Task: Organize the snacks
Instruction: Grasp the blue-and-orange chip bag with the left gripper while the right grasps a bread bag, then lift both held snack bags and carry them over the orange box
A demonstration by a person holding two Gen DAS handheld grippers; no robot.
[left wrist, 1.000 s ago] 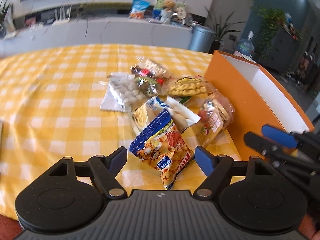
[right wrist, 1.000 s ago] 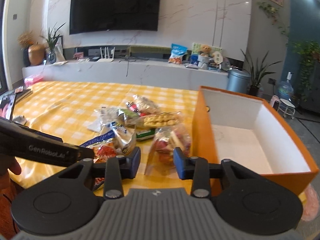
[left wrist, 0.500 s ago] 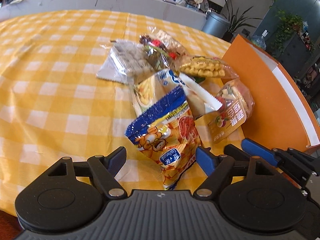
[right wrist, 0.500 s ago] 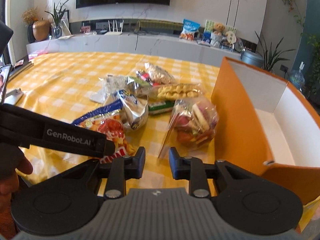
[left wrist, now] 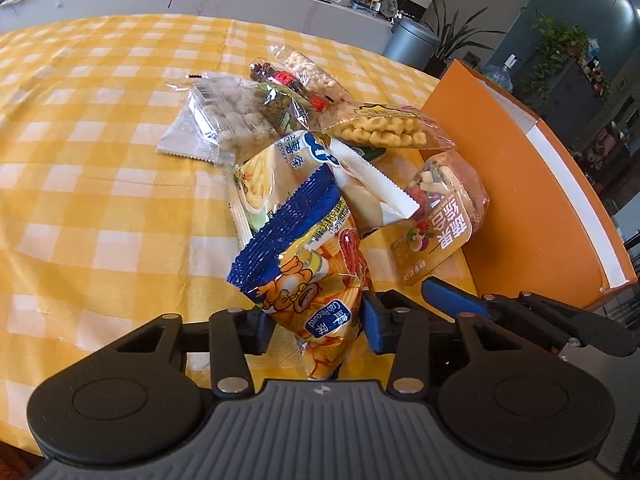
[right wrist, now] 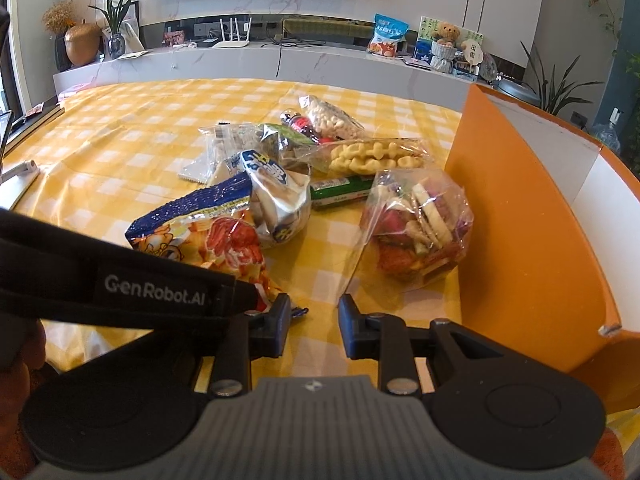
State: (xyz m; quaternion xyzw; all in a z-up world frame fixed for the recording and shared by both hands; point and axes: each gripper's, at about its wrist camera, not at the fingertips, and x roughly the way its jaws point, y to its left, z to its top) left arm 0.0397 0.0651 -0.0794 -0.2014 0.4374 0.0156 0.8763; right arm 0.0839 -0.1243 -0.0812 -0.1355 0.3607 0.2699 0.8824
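A pile of snack bags lies on the yellow checked tablecloth (left wrist: 100, 184). Nearest is a blue and orange chip bag (left wrist: 304, 280) (right wrist: 208, 232). My left gripper (left wrist: 318, 330) is closing on its lower end, and both pads touch the bag. One of its fingers (right wrist: 152, 292) crosses the right wrist view. My right gripper (right wrist: 314, 320) (left wrist: 408, 294) hovers low over the cloth, open by a narrow gap with nothing in it. Just beyond its tips lies a clear bag of mixed fruit crisps (right wrist: 420, 228) (left wrist: 440, 216), beside the orange box (right wrist: 520, 220) (left wrist: 520, 200).
Behind the chip bag lie a white potato-stick bag (left wrist: 280, 172), a bag of yellow puffs (left wrist: 384, 132), a green packet (right wrist: 344, 192) and a clear bag of pale balls (left wrist: 224, 116). The box stands open at the right, white inside. A long counter (right wrist: 280, 60) runs behind the table.
The left gripper's jaws have come in from wide apart onto the chip bag. Both grippers have sunk closer to the pile. The right gripper's gap has narrowed a little.
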